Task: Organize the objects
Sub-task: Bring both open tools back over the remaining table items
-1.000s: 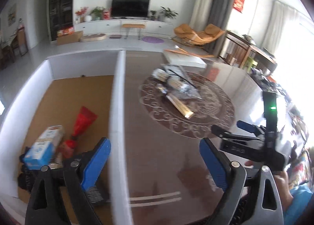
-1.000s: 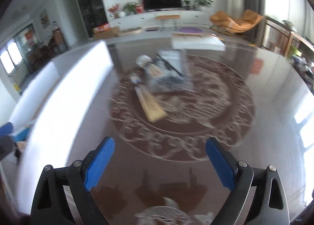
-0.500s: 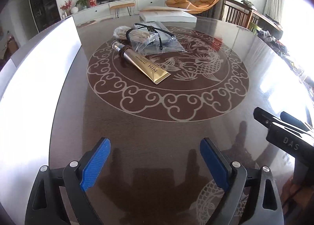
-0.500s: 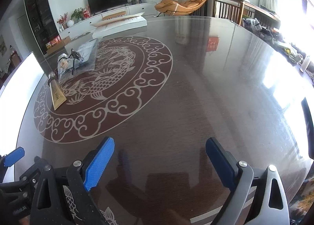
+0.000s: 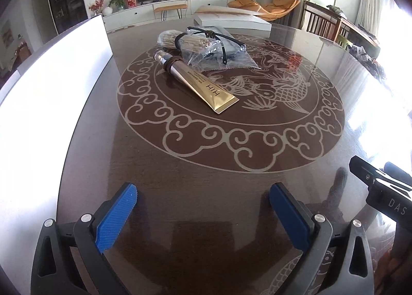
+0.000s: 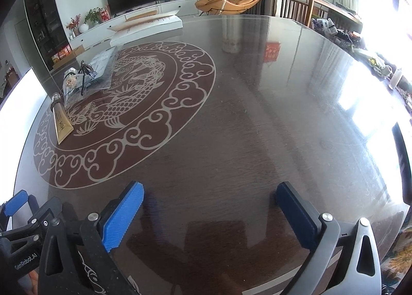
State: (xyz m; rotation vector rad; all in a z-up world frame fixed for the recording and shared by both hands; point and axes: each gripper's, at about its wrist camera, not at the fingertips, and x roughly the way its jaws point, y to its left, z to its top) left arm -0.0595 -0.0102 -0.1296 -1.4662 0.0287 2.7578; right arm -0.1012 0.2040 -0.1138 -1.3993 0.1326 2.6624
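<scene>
A gold tube (image 5: 200, 84) with a silver cap lies on the dark round table (image 5: 206, 166), on its dragon inlay. Behind it lie a clear bag of wooden sticks (image 5: 190, 42) and a black cord (image 5: 219, 37) on a grey pouch (image 5: 231, 55). My left gripper (image 5: 203, 212) is open and empty, near the table's front, well short of the tube. My right gripper (image 6: 209, 207) is open and empty over bare table; the tube (image 6: 61, 120) and the bag (image 6: 77, 78) lie far to its left.
A white box wall (image 5: 51, 104) runs along the table's left side. A flat white box (image 5: 231, 17) lies at the far edge. The right gripper's body (image 5: 381, 192) shows at the left view's right edge. Chairs and a TV cabinet stand beyond.
The left gripper has swung from over the white box to the table, now facing the tube and bag. The right gripper has turned right, away from the items. Both stay open.
</scene>
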